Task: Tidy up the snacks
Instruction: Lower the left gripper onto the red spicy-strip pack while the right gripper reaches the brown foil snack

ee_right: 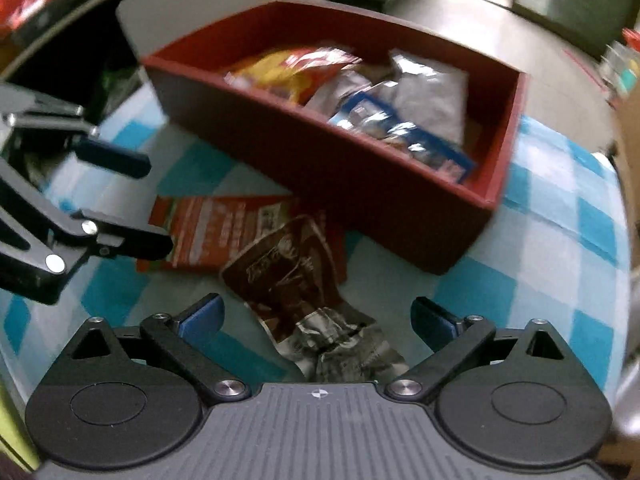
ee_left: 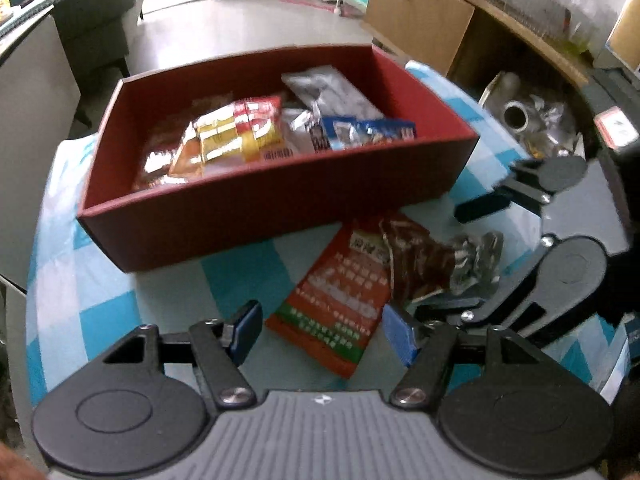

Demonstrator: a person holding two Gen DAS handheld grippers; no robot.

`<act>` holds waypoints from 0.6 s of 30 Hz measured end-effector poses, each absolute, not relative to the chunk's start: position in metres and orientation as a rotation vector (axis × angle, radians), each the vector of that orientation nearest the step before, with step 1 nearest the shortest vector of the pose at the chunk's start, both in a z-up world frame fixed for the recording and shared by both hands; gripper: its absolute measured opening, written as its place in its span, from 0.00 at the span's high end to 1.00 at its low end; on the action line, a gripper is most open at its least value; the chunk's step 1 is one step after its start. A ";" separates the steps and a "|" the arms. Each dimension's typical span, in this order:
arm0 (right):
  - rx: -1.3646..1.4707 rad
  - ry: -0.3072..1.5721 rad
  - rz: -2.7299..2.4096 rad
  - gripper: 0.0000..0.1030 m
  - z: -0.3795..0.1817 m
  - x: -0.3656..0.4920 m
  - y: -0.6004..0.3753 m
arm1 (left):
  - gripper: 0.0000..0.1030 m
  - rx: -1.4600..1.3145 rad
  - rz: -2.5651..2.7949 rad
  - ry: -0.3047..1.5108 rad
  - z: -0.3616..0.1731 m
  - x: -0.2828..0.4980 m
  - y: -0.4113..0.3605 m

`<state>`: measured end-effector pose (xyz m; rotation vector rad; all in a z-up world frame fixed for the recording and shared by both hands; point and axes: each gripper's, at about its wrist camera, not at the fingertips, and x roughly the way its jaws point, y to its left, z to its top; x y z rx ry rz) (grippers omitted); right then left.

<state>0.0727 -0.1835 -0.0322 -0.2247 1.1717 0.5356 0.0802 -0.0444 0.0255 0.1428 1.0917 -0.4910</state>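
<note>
Snacks, loose and boxed, on a table under a blue-and-white checked cloth [ee_left: 104,292]

Red box [ee_left: 256,216]: largest item, open-topped, at the far half of the cloth; holds several packets already, among them a yellow-and-red bag [ee_left: 236,136], a silver pouch [ee_left: 332,92] and blue-and-white sachets [ee_left: 368,132]

Orange packet [ee_left: 336,304]: flat on the cloth just in front of the box's near wall, printed side up

Brown packet [ee_right: 288,268]: lies partly across the orange one, its crumpled silver end toward the right gripper

Left gripper [ee_left: 324,332]: jaws apart at a middling gap, nothing between them, poised over the near edge of the orange packet

Right gripper [ee_right: 316,316]: jaws spread wide, pads not pressing anything, straddling the brown packet's silver end

Step in hand, by judgement: two packets remain outside the box; each tool is lined up on its own one for a pick

Next move calls for: lowering until the pads flank the packet, closing on a thin edge; the brown packet should lift first, since it overlaps the orange one
</note>
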 end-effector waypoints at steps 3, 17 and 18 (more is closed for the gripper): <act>-0.276 1.157 0.567 0.00 -0.042 0.079 -0.177 | 0.42 0.149 -0.490 1.111 0.019 0.081 -0.045; -0.290 1.231 0.534 0.20 -0.033 0.046 -0.169 | 0.40 0.153 -0.488 1.142 0.012 0.086 -0.045; -0.279 1.232 0.531 0.23 -0.031 0.044 -0.171 | 0.40 0.156 -0.487 1.146 0.010 0.087 -0.046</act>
